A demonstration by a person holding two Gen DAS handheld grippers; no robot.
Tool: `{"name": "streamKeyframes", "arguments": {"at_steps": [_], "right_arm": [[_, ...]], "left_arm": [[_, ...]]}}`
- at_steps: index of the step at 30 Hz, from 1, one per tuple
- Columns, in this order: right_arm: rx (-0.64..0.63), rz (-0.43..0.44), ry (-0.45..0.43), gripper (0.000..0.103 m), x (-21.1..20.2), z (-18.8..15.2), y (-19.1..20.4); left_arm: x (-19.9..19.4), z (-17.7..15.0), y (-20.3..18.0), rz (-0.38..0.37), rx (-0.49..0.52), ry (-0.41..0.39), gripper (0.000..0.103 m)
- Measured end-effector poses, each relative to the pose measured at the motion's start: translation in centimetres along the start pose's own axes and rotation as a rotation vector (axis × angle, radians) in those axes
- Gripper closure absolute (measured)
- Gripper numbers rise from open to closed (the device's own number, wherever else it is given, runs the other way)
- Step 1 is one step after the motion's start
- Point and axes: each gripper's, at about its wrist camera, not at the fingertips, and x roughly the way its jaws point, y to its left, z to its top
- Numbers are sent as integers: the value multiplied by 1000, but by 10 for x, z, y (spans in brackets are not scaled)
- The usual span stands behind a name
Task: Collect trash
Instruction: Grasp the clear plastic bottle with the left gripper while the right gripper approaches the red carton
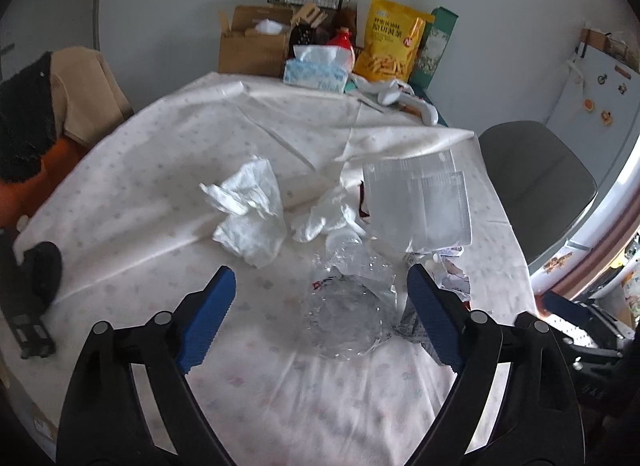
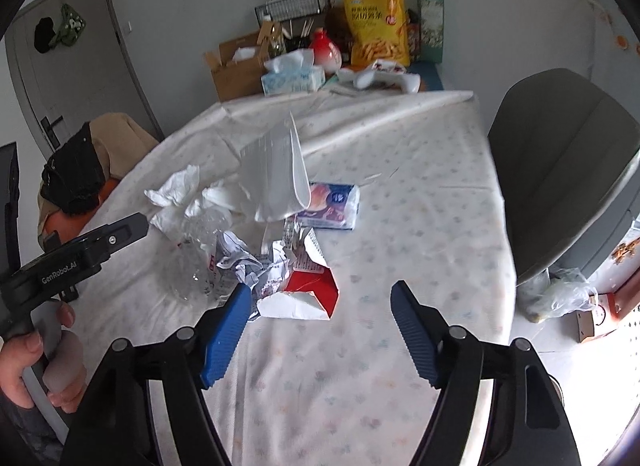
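Note:
Trash lies in a heap on the white patterned tablecloth point(image 1: 160, 185). In the left wrist view my left gripper point(image 1: 320, 270) is open with a crushed clear plastic bottle point(image 1: 348, 306) lying between its blue fingers, untouched by the pads. Beyond it are a crumpled white tissue point(image 1: 248, 209) and clear plastic bags point(image 1: 416, 201). In the right wrist view my right gripper point(image 2: 321, 288) is open over a torn red-and-white carton point(image 2: 308, 294). Crumpled printed paper point(image 2: 252, 262), the bottle point(image 2: 200, 254) and a tissue pack point(image 2: 332, 205) lie nearby. A person's hand point(image 2: 40, 366) holds the left gripper's handle point(image 2: 100, 242).
At the table's far end stand a tissue box point(image 1: 316, 73), a cardboard box point(image 1: 252, 45), a yellow snack bag point(image 1: 390, 45) and a red jar point(image 2: 326, 49). A grey chair point(image 2: 560, 169) is at the right, clothes on a chair point(image 1: 44, 105) at the left.

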Motion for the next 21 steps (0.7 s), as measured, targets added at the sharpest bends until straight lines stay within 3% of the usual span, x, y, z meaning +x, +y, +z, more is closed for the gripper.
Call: {"name": "streamKeyframes", "arguments": {"at_steps": [17,20,21], "right_arm": [[58,63,145,33,70,-6,2],[61,64,140,40,72,-7,2],[57,68,141,47,71,-7,1]], "left_arm": [[73,-14,-3,-58,-74,146,18],[75,-17,0,-57,-90,146,28],[75,-17,1,-57,-93,150,28]]}}
